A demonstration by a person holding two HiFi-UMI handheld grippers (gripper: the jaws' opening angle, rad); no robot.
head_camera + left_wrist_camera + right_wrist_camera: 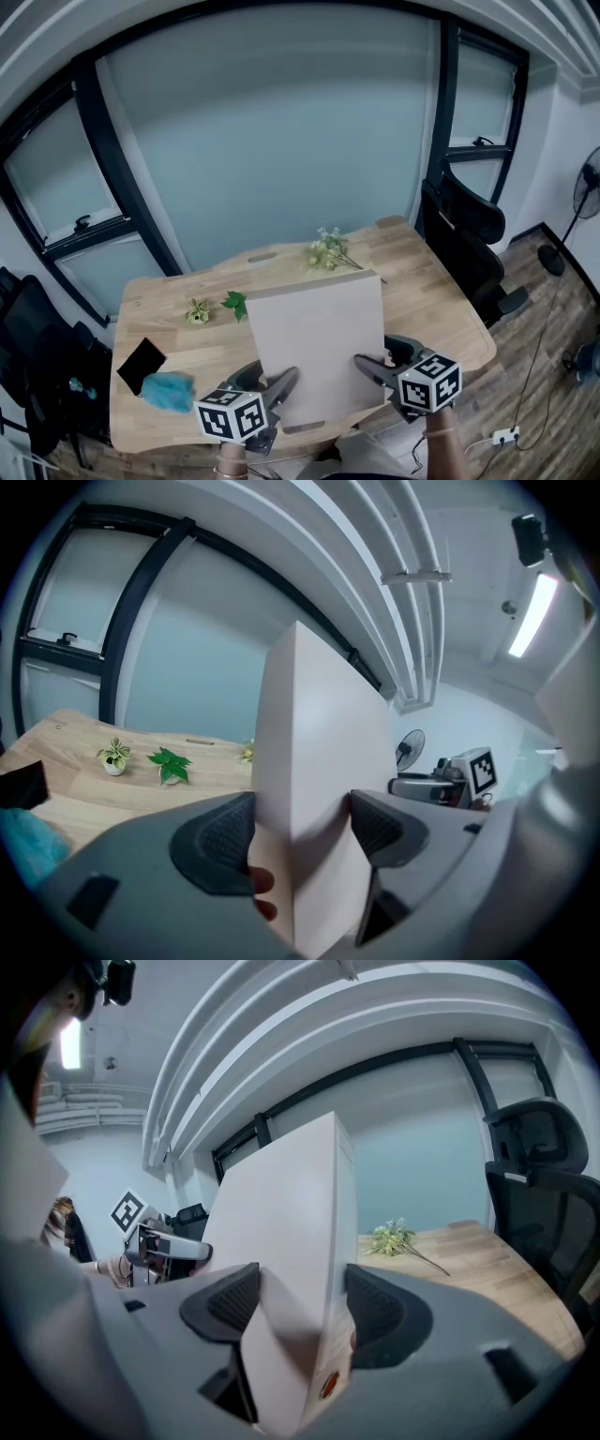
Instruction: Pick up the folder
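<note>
The worktop sits under the folder, which looks raised and tilted up off it, so the pick-up seems essentially done; only carrying it away is left. The left gripper and right gripper each hold 1 lower corner. Only the 2 gripper views show the jaws clamped on it. The flower sprig is missing from the left gripper view.

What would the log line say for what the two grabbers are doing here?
left gripper: shut on folder | right gripper: shut on folder | folder: tilted up over desk
</note>
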